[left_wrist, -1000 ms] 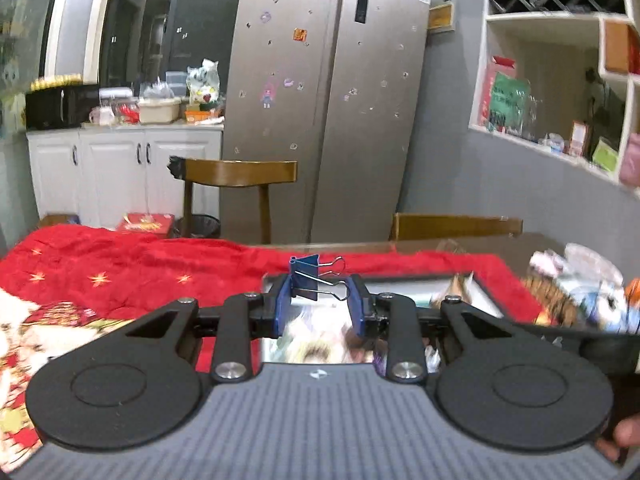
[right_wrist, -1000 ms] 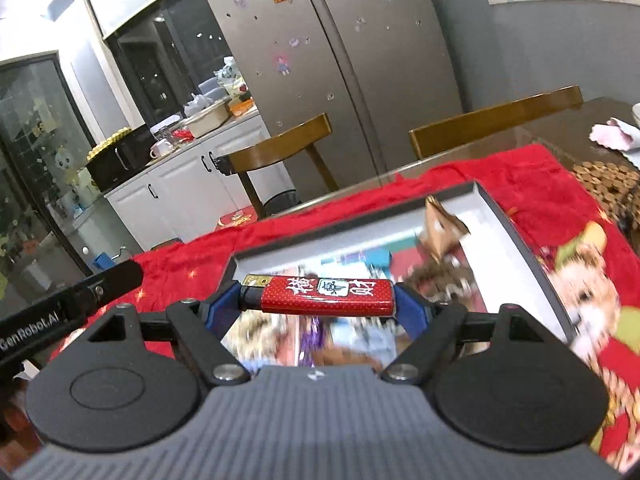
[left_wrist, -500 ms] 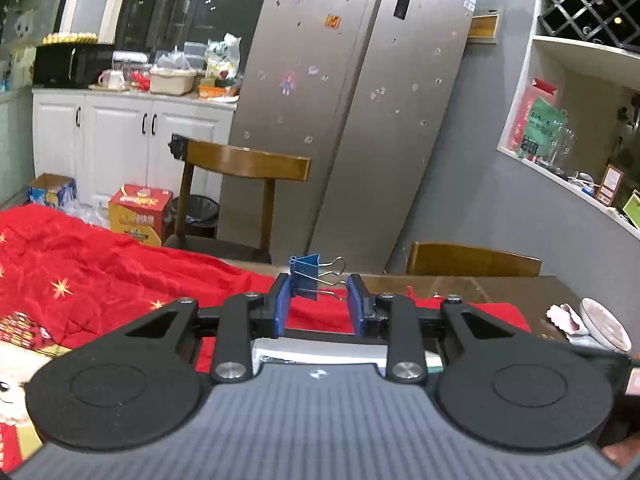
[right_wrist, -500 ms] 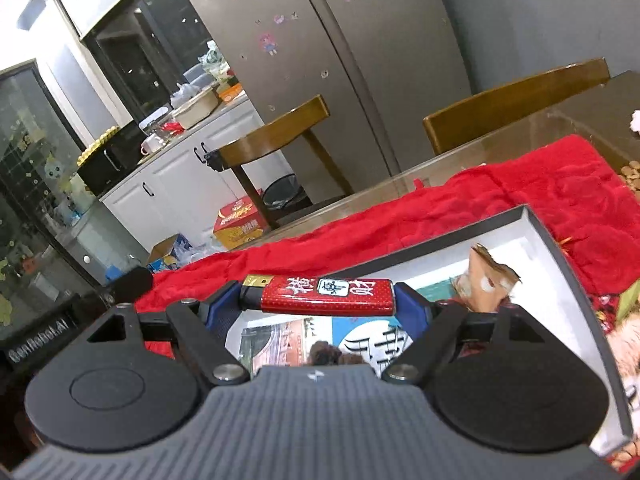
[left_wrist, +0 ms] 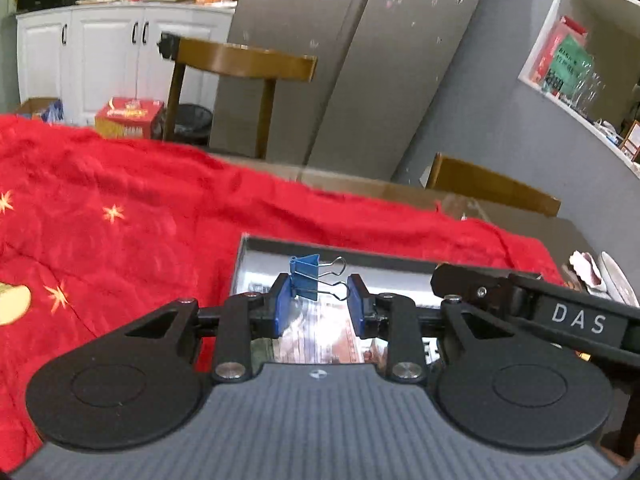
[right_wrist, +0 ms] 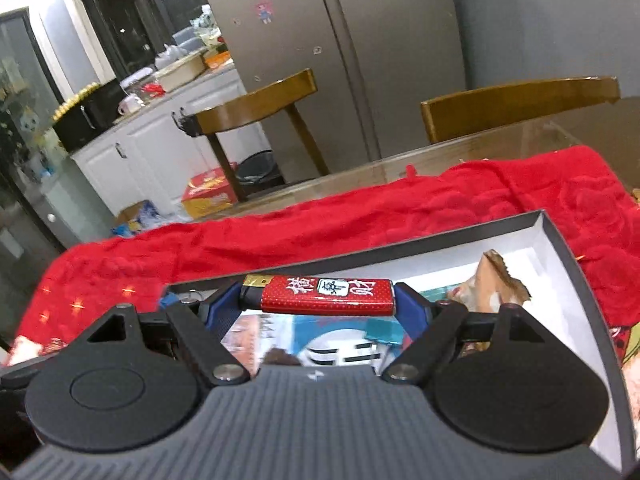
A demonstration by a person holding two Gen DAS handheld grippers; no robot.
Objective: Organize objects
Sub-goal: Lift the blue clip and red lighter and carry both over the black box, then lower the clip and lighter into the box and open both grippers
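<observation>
My left gripper point(left_wrist: 318, 298) is shut on a small blue binder clip point(left_wrist: 305, 277). Its blue body rests against the left pad and its wire handles reach the right pad. The clip hangs over the far left part of an open grey-rimmed box point(left_wrist: 256, 246) with a white inside. My right gripper point(right_wrist: 320, 306) is shut on a red lighter point(right_wrist: 326, 295), held lengthwise between the pads over the same box point(right_wrist: 560, 246). A torn brown wrapper point(right_wrist: 498, 286) and printed packets lie in the box. In the left wrist view the right gripper's black body point(left_wrist: 560, 316) reaches in from the right.
The box sits on a red cloth point(left_wrist: 120, 208) with gold stars over a glass-topped table point(right_wrist: 460, 156). Two wooden chairs point(left_wrist: 244, 64) point(right_wrist: 516, 104) stand behind the table. A steel fridge point(right_wrist: 340, 40) lies beyond. A white dish point(left_wrist: 616, 280) sits at the right.
Both grippers have moved forward and down over the box, tilting more downward. The right gripper's body has come into the left wrist view. Both grips are unchanged.
</observation>
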